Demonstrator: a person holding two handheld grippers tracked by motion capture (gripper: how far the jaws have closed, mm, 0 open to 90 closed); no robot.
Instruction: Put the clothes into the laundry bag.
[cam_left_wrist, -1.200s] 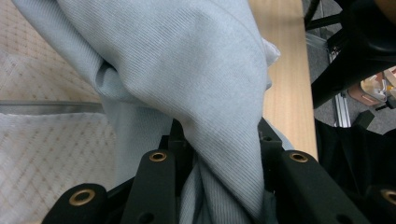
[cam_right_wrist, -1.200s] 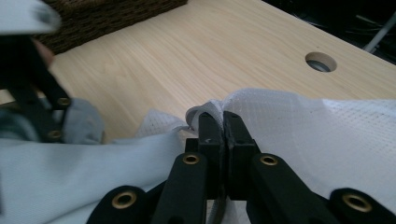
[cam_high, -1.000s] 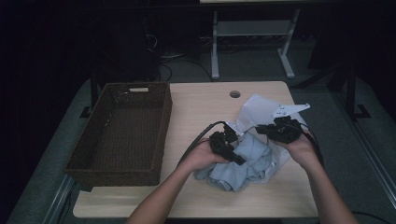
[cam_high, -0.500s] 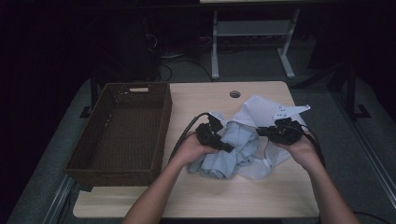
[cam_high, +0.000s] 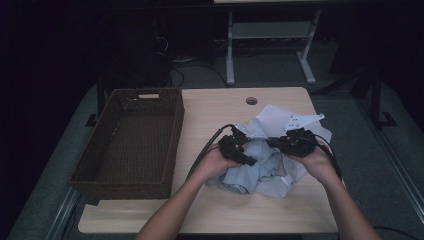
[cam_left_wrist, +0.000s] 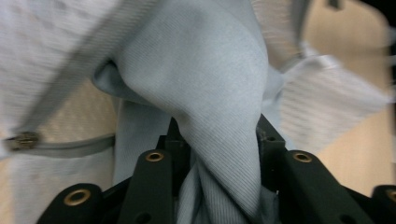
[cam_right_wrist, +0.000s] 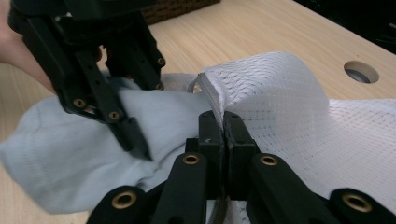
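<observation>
Both hands are in on the garment now, a pale blue-grey and white piece of clothing (cam_high: 265, 160) bunched on the right half of the worktop (cam_high: 210, 115), with the wicker basket (cam_high: 130, 140) sitting well apart to the left. The left hand-held gripper (cam_high: 239, 150) is clenched on a thick fold of the blue-grey fabric; the left gripper view has that cloth (cam_left_wrist: 205, 107) rising in a twisted rope straight out from between its jaws. The right hand-held gripper (cam_high: 292, 141) is clamped too, jaws pressed together on a thin edge of the white mesh panel (cam_right_wrist: 275, 93), and in the right gripper view the other gripper (cam_right_wrist: 107, 84) sits just beside it, biting the softer grey cloth. So, two pinches close together on a crumpled heap; this looks like the opening of a spread or a fold. To do it well, I'd say draw the two hands apart evenly and lift just enough that the bundle unrolls under its own weight. The right grip is the shaky one, a sliver of slippery mesh, so a sharp tug could pull it free. The left has plenty of material, maybe several layers at once, which could drag the whole heap along instead of opening it. Slow, level tension, keeping the cloth over the worktop, is the call here.
</observation>
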